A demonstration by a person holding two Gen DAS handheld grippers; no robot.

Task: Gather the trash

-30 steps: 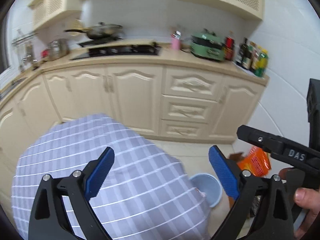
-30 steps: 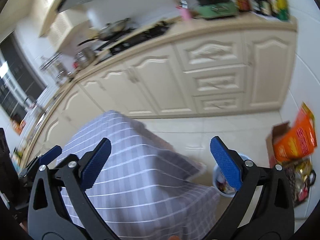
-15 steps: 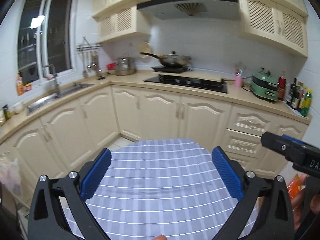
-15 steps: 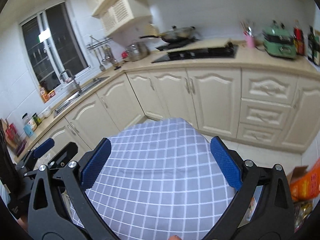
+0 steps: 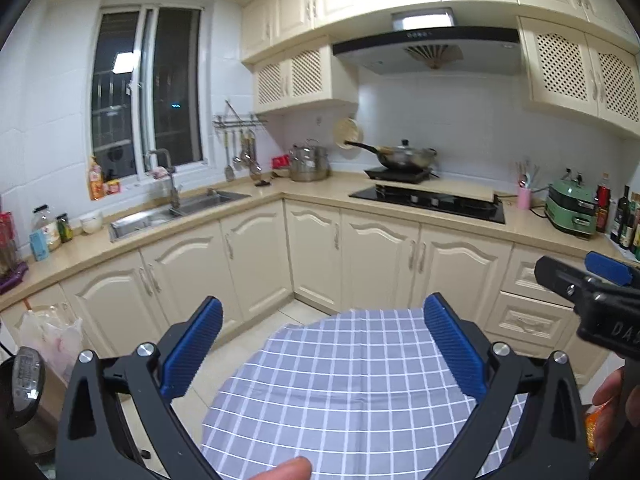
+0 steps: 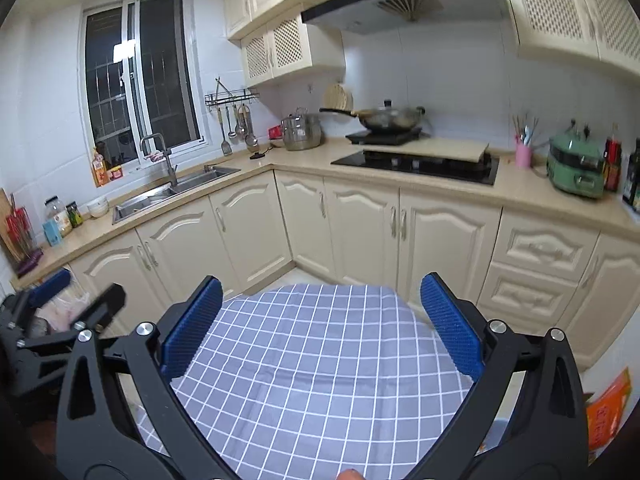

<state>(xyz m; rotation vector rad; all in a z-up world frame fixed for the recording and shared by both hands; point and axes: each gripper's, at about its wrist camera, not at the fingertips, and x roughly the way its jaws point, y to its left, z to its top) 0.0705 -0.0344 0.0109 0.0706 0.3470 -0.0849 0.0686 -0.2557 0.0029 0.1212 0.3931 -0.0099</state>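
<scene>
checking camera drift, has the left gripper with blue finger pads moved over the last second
Yes. The left gripper has tilted upward: the cream base cabinets that filled the upper view now sit mid-frame, and the black range hood and dark window have appeared.

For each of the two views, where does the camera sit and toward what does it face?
Left wrist: on the left hand-held gripper, open, facing the stove; fingertip below.
Right wrist: on the right hand-held gripper, open, same direction; left one at its left edge.
Shared: checked tablecloth, sink, wok.
</scene>
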